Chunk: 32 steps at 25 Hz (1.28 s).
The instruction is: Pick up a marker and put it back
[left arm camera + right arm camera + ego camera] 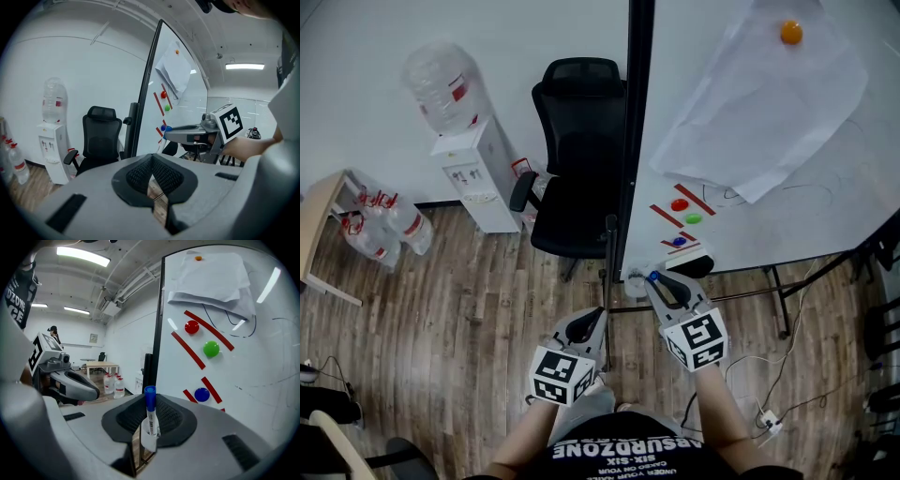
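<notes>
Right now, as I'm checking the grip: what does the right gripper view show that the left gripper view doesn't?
Only the right gripper view: the blue-capped marker upright between the jaws of the right gripper, pinched; a wooden table. Only the left gripper view: the left gripper, jaws together, nothing between; a water dispenser. Both: the whiteboard and its coloured magnets.

we see a wood-plank floor (469, 300) carrying a white water dispenser (478, 178) with a bottle on top, a black office chair (577, 159) just beside it, a cluster of water bottles (389, 225) near a pale table (319, 234) at the left edge, and a white power strip (769, 424) with its cable. the whiteboard (825, 187) stands on the floor on a dark frame. on its face an orange magnet (791, 33) pins a paper sheet (769, 103), with red (679, 204), green (694, 218) and blue (679, 241) magnets below among red strips.
</notes>
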Available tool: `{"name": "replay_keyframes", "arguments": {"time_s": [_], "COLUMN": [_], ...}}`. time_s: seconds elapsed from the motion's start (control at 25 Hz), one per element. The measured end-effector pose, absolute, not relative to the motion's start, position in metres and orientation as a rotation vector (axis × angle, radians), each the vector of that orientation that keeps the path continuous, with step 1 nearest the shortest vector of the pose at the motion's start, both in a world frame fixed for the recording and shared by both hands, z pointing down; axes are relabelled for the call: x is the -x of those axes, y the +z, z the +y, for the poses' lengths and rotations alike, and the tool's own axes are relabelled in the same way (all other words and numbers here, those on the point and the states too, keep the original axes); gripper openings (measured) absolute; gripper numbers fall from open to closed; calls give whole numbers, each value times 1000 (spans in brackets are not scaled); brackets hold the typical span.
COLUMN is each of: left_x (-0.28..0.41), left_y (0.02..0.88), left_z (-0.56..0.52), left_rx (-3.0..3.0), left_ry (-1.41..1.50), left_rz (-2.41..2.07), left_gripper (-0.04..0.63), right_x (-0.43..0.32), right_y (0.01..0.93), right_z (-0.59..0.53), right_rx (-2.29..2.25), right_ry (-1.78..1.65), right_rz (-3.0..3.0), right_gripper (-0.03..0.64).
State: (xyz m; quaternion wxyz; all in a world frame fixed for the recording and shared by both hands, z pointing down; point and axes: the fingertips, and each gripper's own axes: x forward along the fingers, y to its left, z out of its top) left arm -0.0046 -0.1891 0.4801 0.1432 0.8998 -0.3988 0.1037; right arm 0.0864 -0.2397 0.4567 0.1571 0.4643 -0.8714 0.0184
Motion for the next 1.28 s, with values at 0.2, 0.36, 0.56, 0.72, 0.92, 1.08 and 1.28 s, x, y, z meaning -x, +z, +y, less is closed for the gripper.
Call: {"name": "replay_keyframes", "arguments": {"time_s": [0.2,0.36,0.56,0.72,0.92,1.08,1.28], "left_x": [7,8,10,10,12,13,13], "left_y": [483,484,482,483,484,487,489], "left_z": [-188,-186,-185,-185,-186,-186,-187], "left_rx": [-2587,-2584,-2589,-2589,-2584,-2581,-2580], "left_ry": [300,300,294,298,302,309,312], "left_rz": [-1153,-1151,-1154,-1152,-1154,-1154,-1152], "left_gripper": [8,8,8,8,8,8,8], "right_x": [-86,-86,-84,-84,-85,-85,-86], "right_y": [468,476,484,492,501,510,518], "right_z": [-239,-238,-238,-240,-241,-240,-240], "right_rx": [-1325,-1325,-1311,-1300,-1297,-1289,-1282], "right_ry": [79,96,112,124,143,157,173], "right_rz": [-2470,-2454,-2435,-2422,-2406,-2388,-2376], "right_gripper": [61,63,63,63,64,64,66]}}
